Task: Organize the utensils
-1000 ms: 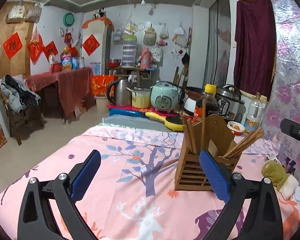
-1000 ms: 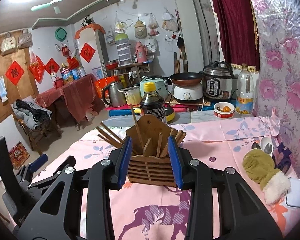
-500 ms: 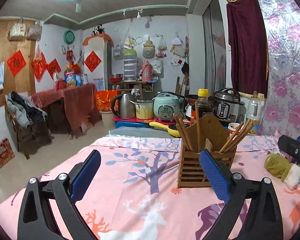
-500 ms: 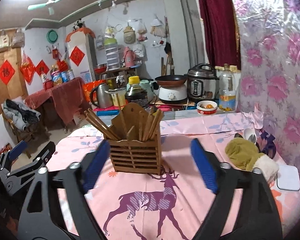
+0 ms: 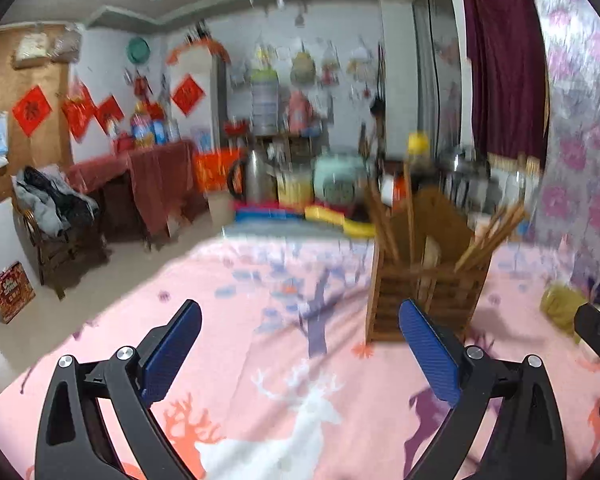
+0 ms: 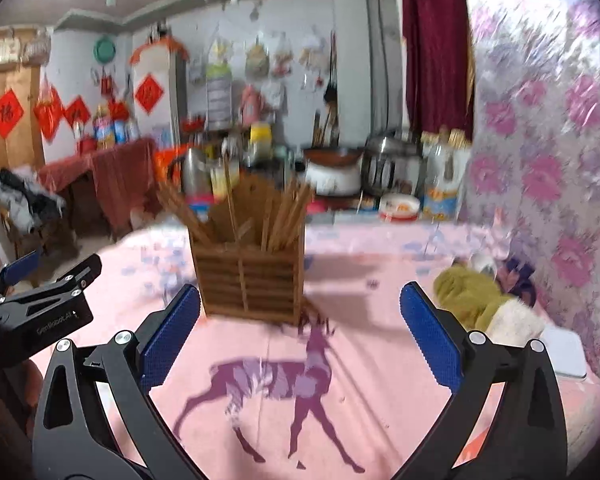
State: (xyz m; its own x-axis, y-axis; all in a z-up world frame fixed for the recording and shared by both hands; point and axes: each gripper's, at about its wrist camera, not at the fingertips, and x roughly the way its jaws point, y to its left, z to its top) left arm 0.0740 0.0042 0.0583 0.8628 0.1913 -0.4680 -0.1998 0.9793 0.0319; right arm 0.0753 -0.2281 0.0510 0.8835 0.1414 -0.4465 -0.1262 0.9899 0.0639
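Note:
A slatted wooden utensil holder point(image 6: 250, 280) stands upright on the pink deer-print tablecloth point(image 6: 360, 380), with several chopsticks point(image 6: 288, 216) leaning in it. My right gripper point(image 6: 300, 338) is open and empty, just in front of the holder and a little to its right. The holder also shows in the left wrist view point(image 5: 424, 296), ahead to the right. My left gripper point(image 5: 300, 352) is open and empty over the cloth, left of the holder. Both views are blurred.
An olive mitten with a white cuff point(image 6: 484, 304) and a white pad point(image 6: 560, 352) lie at the right by the floral wall. Cookers, a pan, a kettle and bottles point(image 6: 340, 168) crowd behind the table. The other gripper point(image 6: 40, 304) shows at left.
My right gripper has opened wide and drawn back from the holder, which now stands free. My left gripper has stayed open, and both views have shifted.

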